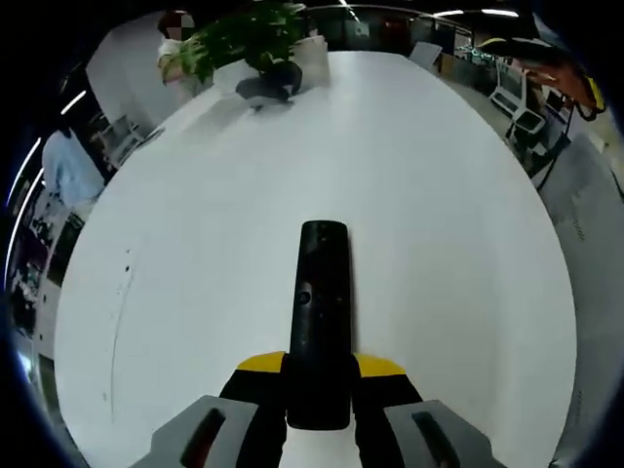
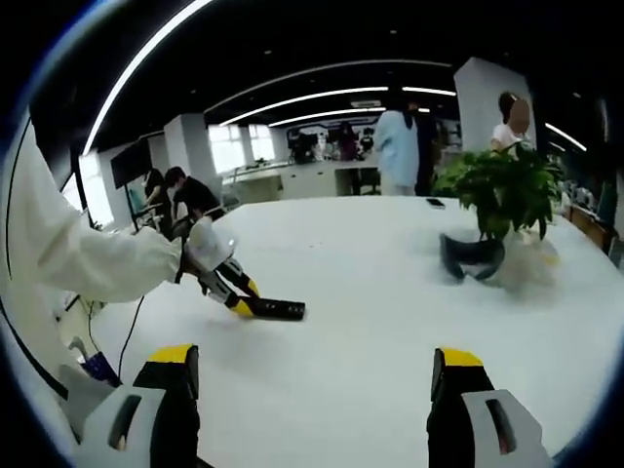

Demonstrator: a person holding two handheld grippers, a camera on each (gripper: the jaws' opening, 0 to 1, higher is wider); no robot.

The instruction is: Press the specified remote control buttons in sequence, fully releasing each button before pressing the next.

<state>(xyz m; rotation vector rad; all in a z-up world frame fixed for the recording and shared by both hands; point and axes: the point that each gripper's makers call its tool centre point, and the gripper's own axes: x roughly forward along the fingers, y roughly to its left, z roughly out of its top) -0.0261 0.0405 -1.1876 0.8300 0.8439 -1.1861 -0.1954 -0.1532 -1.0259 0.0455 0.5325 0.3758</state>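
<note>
In your left gripper view, the remote [image 1: 323,312] lies on the table [image 1: 439,195], its near end between the jaws of your left gripper [image 1: 320,409] and its far end pointing toward the plant [image 1: 255,39] at the table's far end. In your right gripper view, your left gripper [image 2: 237,295] reaches in from the left with the remote [image 2: 278,309] lying on the table [image 2: 370,322]; the plant [image 2: 499,195] stands far right, people [image 2: 398,146] behind the table. Your right gripper [image 2: 312,409] hangs above the near edge, jaws wide apart.
</note>
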